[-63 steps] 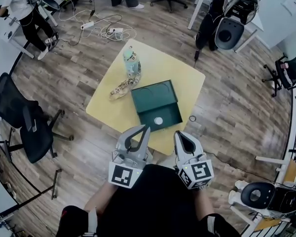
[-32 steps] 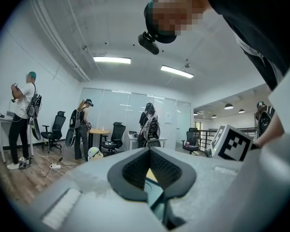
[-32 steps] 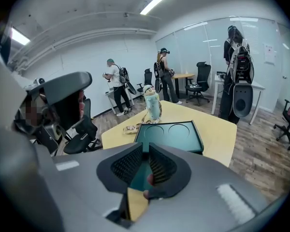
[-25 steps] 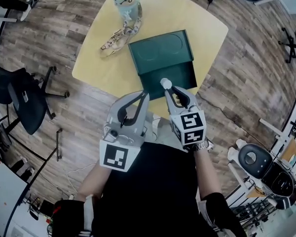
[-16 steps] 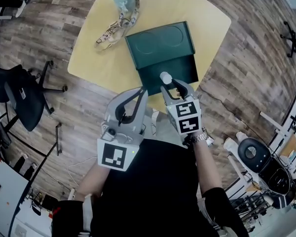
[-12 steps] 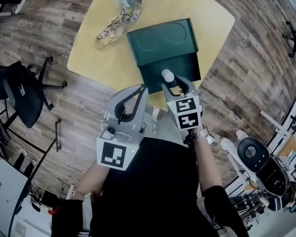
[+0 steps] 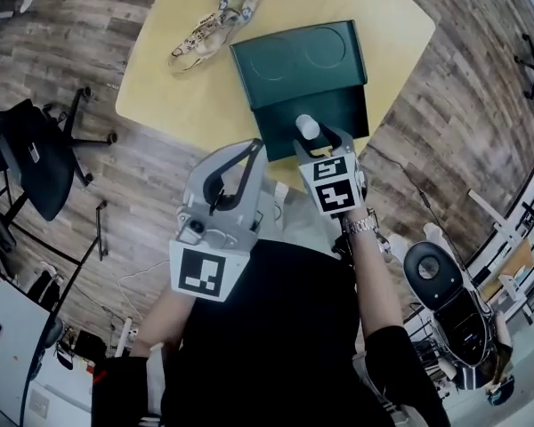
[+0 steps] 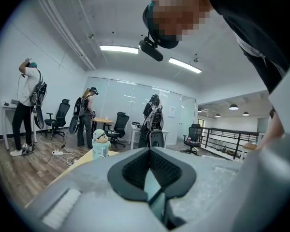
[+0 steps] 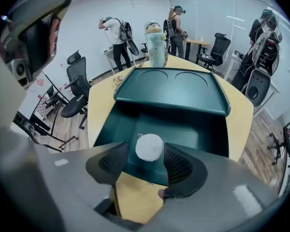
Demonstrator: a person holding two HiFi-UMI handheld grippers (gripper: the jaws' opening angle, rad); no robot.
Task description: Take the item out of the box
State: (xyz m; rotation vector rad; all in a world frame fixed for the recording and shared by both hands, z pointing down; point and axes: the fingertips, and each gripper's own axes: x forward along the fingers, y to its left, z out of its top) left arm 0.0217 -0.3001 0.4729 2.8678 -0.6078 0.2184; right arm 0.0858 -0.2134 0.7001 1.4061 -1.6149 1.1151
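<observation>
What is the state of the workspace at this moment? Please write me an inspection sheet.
Surface: yellow table on a wood floor.
Job's things: green box open; white ball inside.
Clutter: figurine and patterned strap beyond the box.
Grippers: left gripper shut, empty; right gripper open, jaws have just been opening, either side of the ball, not pressing.
Cables: cord on the floor.
Surroundings: office chair; people standing.

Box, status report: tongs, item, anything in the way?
Right tongs just been opening, straddling white round item, not gripping. Item on floor of open green box. Left tongs shut, empty, clear of box. Nothing blocking.
</observation>
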